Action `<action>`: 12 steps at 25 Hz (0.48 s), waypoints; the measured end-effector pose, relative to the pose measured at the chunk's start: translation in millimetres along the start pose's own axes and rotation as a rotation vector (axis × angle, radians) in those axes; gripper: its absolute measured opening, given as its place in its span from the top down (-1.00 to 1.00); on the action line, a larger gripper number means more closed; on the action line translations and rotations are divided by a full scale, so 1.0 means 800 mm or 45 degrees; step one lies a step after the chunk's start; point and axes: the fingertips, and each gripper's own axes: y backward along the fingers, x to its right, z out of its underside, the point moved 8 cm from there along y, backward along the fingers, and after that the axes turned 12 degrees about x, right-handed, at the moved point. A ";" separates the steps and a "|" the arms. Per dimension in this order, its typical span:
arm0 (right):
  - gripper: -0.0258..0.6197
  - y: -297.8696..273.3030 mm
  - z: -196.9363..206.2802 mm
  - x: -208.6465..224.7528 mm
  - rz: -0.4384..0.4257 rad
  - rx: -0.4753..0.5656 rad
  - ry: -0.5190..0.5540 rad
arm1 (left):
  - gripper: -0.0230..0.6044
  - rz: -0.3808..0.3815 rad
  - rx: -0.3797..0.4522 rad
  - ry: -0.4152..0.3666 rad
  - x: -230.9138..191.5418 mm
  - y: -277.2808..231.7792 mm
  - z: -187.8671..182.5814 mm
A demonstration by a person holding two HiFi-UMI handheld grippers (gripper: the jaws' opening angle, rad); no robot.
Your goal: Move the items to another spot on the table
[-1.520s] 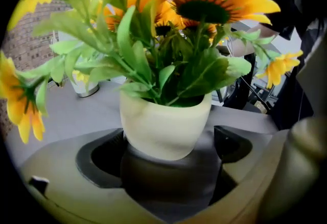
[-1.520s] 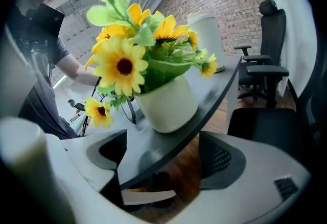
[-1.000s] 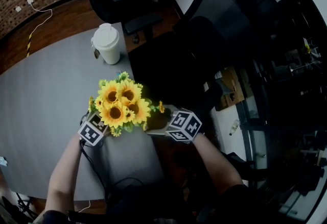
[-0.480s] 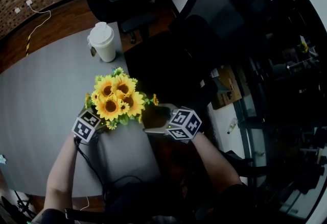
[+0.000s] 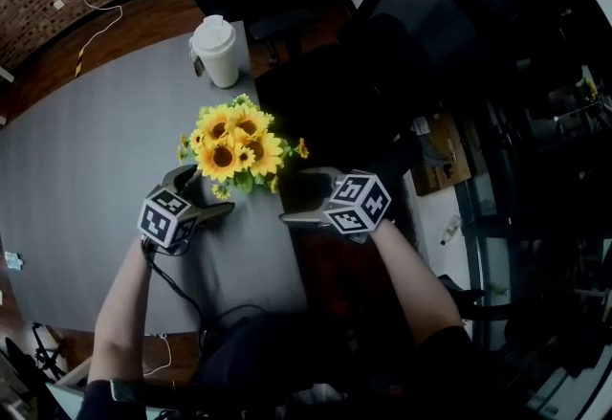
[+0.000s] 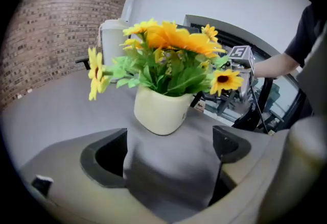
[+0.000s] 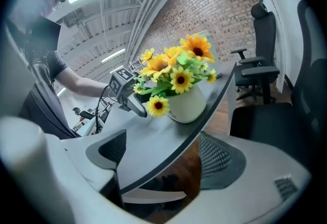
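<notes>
Rounded cream pot (image 6: 161, 112), yellow sunflowers (image 5: 232, 148), smooth grey table (image 5: 96, 150)

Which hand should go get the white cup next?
Probably left. The left gripper is open above the table, with a free path past the sunflowers to the cup. The right gripper, also open, sits out at the table's edge.

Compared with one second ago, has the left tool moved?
Yes. The left tool has drawn back toward the person, farther from the white cup, and now stands clear of the sunflower pot.
</notes>
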 end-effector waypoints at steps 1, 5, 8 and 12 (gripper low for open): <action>-0.47 0.001 -0.002 -0.003 -0.010 0.006 0.009 | -0.80 -0.006 0.013 0.014 0.006 0.005 -0.003; -0.47 0.011 -0.009 -0.017 -0.051 0.051 0.014 | -0.80 -0.007 0.043 0.063 0.031 0.023 -0.011; -0.47 0.021 -0.008 -0.028 -0.085 0.106 -0.021 | -0.80 -0.003 0.081 0.108 0.055 0.038 -0.016; -0.47 0.032 -0.005 -0.047 -0.140 0.208 -0.085 | -0.80 0.027 0.212 0.266 0.088 0.057 -0.030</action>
